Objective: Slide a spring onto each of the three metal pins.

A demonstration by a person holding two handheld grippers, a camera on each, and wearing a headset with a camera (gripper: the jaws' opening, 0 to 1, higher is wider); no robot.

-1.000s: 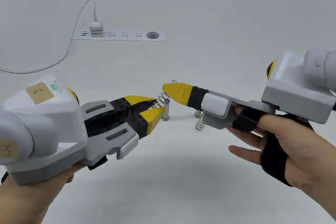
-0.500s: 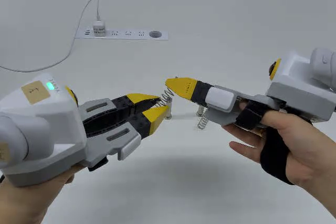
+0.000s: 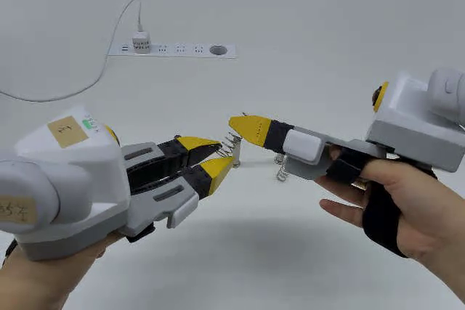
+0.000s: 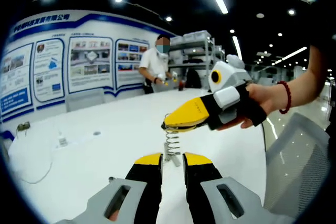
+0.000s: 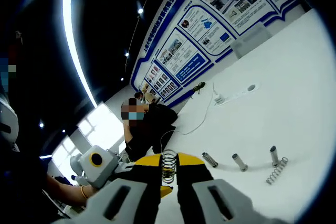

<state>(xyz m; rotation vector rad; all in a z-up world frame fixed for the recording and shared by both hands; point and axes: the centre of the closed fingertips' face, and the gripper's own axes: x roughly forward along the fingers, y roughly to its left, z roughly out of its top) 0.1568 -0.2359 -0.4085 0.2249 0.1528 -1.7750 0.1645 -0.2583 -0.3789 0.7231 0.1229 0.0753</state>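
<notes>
My right gripper (image 3: 234,121) (image 5: 169,157) is shut on the top of a small steel spring (image 3: 231,141) (image 5: 169,165). The spring hangs tilted from the yellow tips, its lower end at an upright metal pin (image 3: 237,155). In the left gripper view the spring (image 4: 171,139) dangles just beyond my left gripper (image 4: 173,157) (image 3: 221,154), whose jaws stand slightly apart, open, either side of the pin's base. Two more pins (image 5: 239,162) (image 5: 273,156) stand on the white table. Two loose springs (image 5: 209,159) (image 5: 276,170) lie beside them.
A white power strip (image 3: 174,49) with a plugged-in adapter (image 3: 141,40) and trailing cable lies at the table's far side. A person (image 4: 157,69) stands beyond the table, and a mesh chair (image 4: 304,166) is on the right of the left gripper view.
The headset view has shifted slightly. Both grippers hold almost the same places; the left gripper has dipped a little and the spring still hangs by the pin.
</notes>
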